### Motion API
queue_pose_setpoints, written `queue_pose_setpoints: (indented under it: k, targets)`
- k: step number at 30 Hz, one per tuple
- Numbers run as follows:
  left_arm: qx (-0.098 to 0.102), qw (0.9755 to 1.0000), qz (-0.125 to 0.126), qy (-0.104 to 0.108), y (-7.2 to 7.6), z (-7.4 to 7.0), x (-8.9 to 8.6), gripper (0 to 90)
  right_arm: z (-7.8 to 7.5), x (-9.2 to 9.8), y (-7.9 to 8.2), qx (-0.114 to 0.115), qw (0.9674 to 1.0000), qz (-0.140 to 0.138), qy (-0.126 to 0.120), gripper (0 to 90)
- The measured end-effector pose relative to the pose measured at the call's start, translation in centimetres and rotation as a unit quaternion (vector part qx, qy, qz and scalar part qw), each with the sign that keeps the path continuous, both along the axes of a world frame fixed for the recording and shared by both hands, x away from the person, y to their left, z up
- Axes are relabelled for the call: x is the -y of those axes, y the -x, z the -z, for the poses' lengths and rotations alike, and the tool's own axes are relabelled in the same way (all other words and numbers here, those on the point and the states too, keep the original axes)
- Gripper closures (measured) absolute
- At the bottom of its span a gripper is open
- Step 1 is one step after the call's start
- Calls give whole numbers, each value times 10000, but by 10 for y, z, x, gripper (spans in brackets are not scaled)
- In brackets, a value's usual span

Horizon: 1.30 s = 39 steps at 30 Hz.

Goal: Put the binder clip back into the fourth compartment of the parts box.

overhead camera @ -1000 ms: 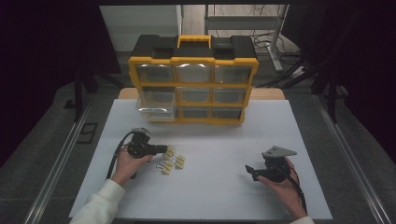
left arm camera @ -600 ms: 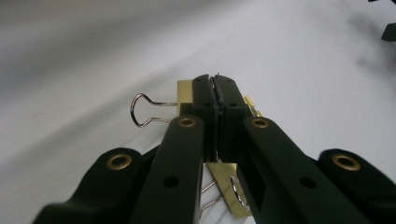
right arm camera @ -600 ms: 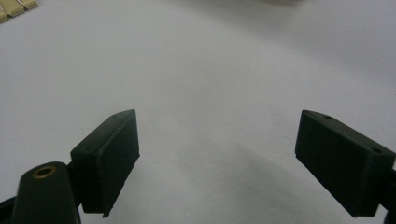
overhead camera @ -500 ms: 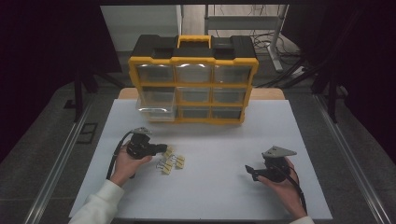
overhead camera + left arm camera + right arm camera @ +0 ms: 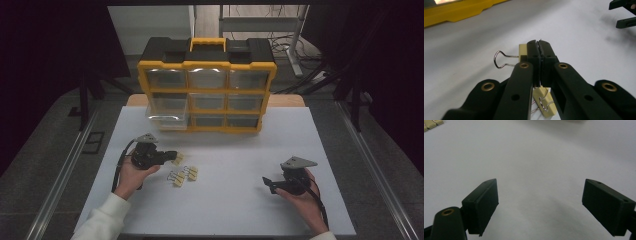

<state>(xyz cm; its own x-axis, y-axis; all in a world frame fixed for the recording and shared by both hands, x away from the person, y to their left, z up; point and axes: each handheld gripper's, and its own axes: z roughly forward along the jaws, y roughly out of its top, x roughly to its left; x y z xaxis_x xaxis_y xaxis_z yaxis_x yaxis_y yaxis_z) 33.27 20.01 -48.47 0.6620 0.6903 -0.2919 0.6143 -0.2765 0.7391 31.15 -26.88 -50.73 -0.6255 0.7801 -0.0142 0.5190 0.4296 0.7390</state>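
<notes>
Clamping a cream binder clip [image 5: 523, 51] it has lifted from the pile, the left gripper [image 5: 539, 51] looks set for the organizer [image 5: 206, 90]; the right gripper [image 5: 540, 202] gapes idle.

Each hand holds a black gripper: the left gripper [image 5: 172, 155] and the right gripper [image 5: 266, 181] both carry a grey three-cornered plate on top, and a black cable trails from each along the wrist. Up close, the left gripper [image 5: 539, 46] has broad black arms with brass-ringed rivets and small round holes, ending in blocky matte pads [image 5: 532, 51]; the right gripper [image 5: 540, 202] has the same slab-like pads [image 5: 484, 200] and a brass rivet. The person's left sleeve [image 5: 102, 220] is white, with a white cuff at the right wrist too.
</notes>
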Motion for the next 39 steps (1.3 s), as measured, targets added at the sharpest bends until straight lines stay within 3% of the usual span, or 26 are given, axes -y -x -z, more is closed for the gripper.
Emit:
queue_pose_setpoints:
  k: [18,39]
  targets:
    - [492,9986,-15,187,11,-26,-6,886,0,0,0,0,10000,10,-18,143]
    - [775,9966,-16,284,18,-40,-7,887,0,0,0,-1,10000,4,-7,143]
